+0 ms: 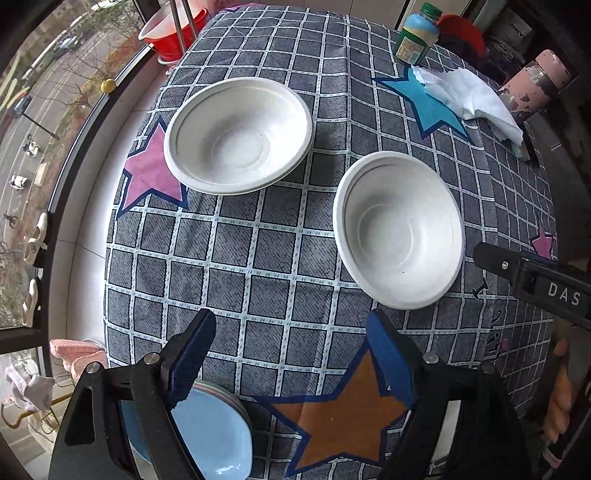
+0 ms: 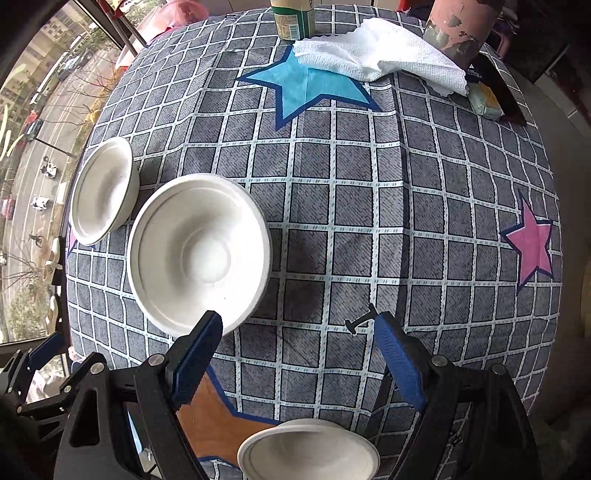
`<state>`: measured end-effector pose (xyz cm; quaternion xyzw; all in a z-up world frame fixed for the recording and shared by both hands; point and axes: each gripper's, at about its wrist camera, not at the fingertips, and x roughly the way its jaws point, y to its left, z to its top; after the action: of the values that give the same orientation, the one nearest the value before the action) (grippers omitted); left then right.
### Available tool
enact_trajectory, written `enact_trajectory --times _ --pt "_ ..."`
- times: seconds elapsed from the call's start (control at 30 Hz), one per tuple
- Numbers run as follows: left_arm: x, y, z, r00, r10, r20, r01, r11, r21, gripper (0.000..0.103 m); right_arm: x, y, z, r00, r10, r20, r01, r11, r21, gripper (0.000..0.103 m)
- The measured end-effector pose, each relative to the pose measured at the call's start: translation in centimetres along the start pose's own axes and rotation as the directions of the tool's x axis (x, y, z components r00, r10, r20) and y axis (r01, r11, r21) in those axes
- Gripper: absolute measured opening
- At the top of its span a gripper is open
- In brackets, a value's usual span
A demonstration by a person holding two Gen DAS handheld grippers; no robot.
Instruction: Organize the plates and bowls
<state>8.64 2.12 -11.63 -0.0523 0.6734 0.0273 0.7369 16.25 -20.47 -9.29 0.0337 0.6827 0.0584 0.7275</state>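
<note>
Two white bowls stand apart on the checked tablecloth: the far bowl (image 1: 238, 134) (image 2: 103, 192) near the pink star and the nearer bowl (image 1: 399, 229) (image 2: 199, 251). A third white bowl (image 2: 308, 450) sits at the bottom edge of the right wrist view. A stack of plates with a light blue plate (image 1: 214, 432) on top lies under my left gripper's left finger. My left gripper (image 1: 291, 354) hangs open above the orange star, holding nothing. My right gripper (image 2: 299, 354) is open too, just right of the nearer bowl, with only cloth between its fingers.
At the table's far side stand a green bottle (image 1: 417, 33) (image 2: 291, 18), a crumpled white cloth (image 1: 469, 96) (image 2: 380, 55) and a worn pink flask (image 1: 535, 85) (image 2: 461, 26). A red basin (image 1: 173, 29) sits beyond the table. The table's left edge drops off beside a window.
</note>
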Motion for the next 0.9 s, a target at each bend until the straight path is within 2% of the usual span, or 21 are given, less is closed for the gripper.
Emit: enact_trajectory --times 0.3,0.4,0.43,0.47,0.5,0.57,0.63,0.73,0.9 --pt "5.2 -2.3 4.5 0.998 0.031 -0.055 -0.036 0.996 -0.083 0.086 4.3 2.5 5.2 0.998 0.019 -0.055 -0.026 0.992 -0.123 0.085" --pt "6.4 -2.3 5.0 0.997 0.025 -0.080 -0.033 0.993 -0.109 0.079 5.6 3.3 5.8 0.996 0.032 -0.078 -0.044 0.988 -0.150 0.084" --pt "6.8 -2.3 5.0 0.995 0.022 -0.093 -0.033 0.993 -0.114 0.069 6.0 3.5 6.0 0.995 0.040 -0.087 -0.053 0.986 -0.155 0.075" --pt "7.3 -2.4 5.0 0.994 0.019 -0.112 -0.033 0.992 -0.120 0.057 6.3 3.7 6.1 0.994 0.048 -0.097 -0.063 0.985 -0.159 0.060" --pt "7.8 -2.4 5.0 0.991 0.008 -0.130 -0.025 0.991 -0.131 0.050 6.8 4.2 6.3 0.992 0.050 -0.112 -0.068 0.984 -0.162 0.053" --pt "8.0 -2.4 5.1 0.991 -0.043 -0.126 0.022 0.986 -0.163 0.039 7.6 4.5 6.3 0.989 0.057 -0.139 -0.079 0.985 -0.156 0.023" --pt "8.1 -3.0 5.4 0.991 -0.048 -0.124 0.030 0.989 -0.146 0.030 8.2 4.3 6.0 0.982 0.089 -0.165 -0.111 0.986 -0.128 0.020" --pt "8.1 -4.6 5.7 0.993 -0.012 -0.114 0.003 0.997 -0.079 0.030 8.6 3.1 5.0 0.974 0.135 -0.182 -0.152 0.985 -0.083 0.017" --pt "8.4 -7.6 4.3 0.990 -0.021 -0.138 0.021 1.000 0.003 0.030 8.8 1.1 2.6 0.970 0.145 -0.196 -0.157 0.987 -0.047 0.017"
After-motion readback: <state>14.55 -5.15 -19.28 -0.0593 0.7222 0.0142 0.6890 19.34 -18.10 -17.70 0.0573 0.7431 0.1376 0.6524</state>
